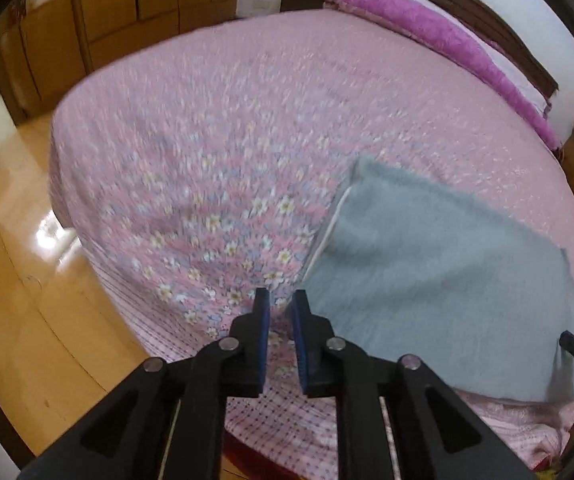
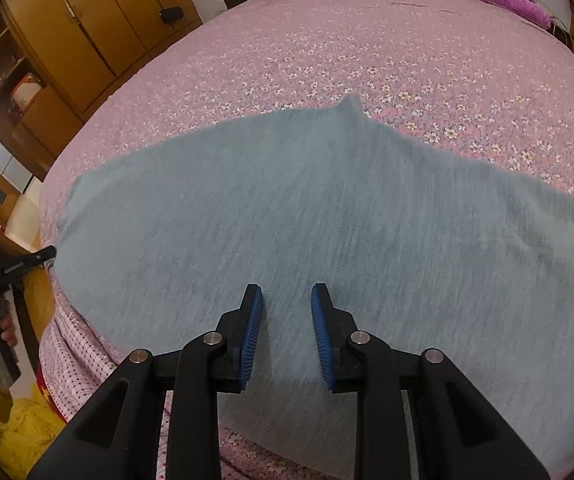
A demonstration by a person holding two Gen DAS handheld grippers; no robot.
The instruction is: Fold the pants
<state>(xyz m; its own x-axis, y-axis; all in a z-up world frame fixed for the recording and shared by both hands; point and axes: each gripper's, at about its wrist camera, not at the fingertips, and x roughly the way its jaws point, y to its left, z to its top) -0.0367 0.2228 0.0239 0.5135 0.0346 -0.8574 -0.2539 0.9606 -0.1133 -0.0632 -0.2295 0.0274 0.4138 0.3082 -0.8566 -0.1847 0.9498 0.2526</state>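
Note:
Grey pants [image 2: 307, 208] lie flat and folded on the pink flowered bedspread [image 2: 327, 48], near the bed's front edge. My right gripper [image 2: 286, 300] hovers over their near part, jaws a little apart with nothing between them. In the left wrist view the pants [image 1: 427, 280] fill the lower right, a white seam along their left edge. My left gripper [image 1: 281, 300] is just left of that edge over bare bedspread [image 1: 207, 140], with a narrow empty gap between its blue pads. In the right wrist view the left gripper [image 2: 49, 253] shows at the bed's left corner, held by a hand [image 2: 3, 328].
A purple blanket [image 1: 427, 28] and a pillow lie along the headboard at the far side. Wooden wardrobes [image 2: 99, 24] stand beyond the bed on the left. Shiny wooden floor [image 1: 15, 280] lies left of the bed edge. Something yellow [image 2: 3, 424] sits low by the bed's corner.

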